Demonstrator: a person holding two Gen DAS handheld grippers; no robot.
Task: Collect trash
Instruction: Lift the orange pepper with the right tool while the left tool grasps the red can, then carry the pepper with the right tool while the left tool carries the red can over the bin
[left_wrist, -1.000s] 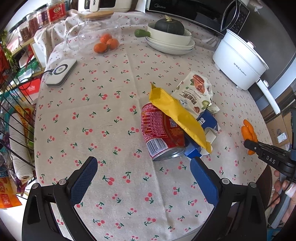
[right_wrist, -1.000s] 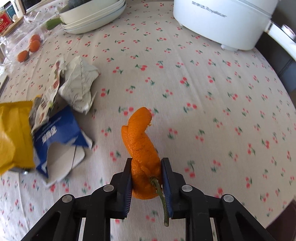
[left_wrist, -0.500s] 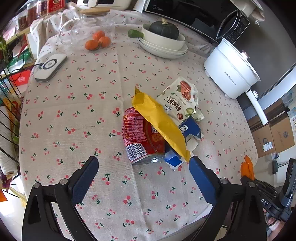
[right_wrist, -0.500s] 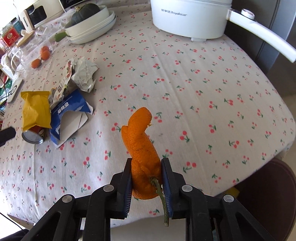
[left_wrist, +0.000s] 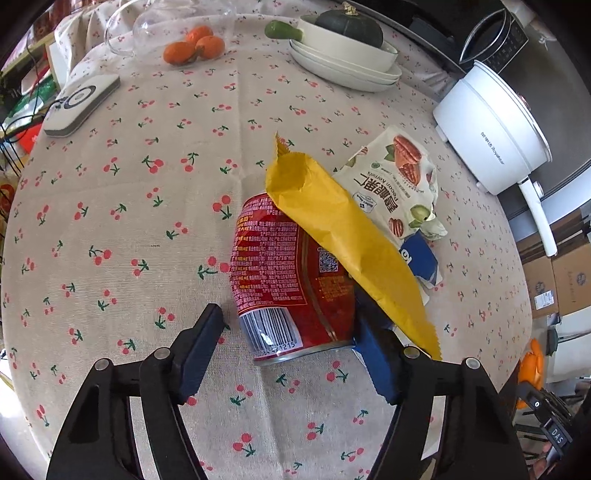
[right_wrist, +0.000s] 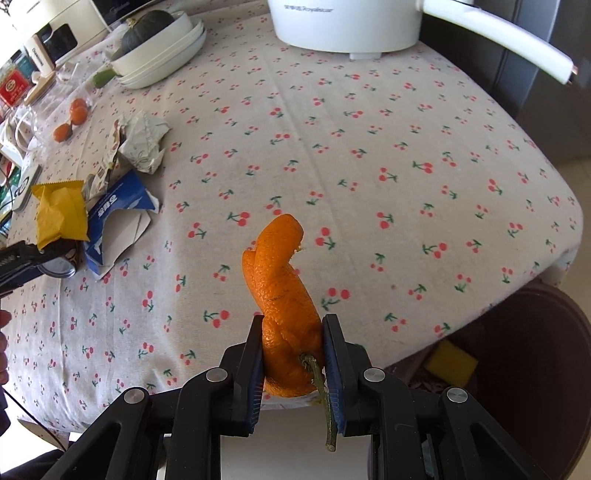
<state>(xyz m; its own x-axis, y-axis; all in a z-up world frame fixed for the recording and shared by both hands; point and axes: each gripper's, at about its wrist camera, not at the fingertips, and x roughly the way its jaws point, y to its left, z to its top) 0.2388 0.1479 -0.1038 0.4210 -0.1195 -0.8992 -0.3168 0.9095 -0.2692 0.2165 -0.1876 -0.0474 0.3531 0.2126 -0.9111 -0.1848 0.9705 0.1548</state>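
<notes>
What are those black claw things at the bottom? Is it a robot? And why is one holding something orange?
No robot: a person holds two grabber tools, each with a camera looking along its fingers. The left gripper, jaws just closing, reaches around a red can lying under a yellow wrapper on the cherry tablecloth; its pads do not yet squeeze. The right gripper pinches an orange peel, near a dark bin beside the table. They are collecting trash.
</notes>
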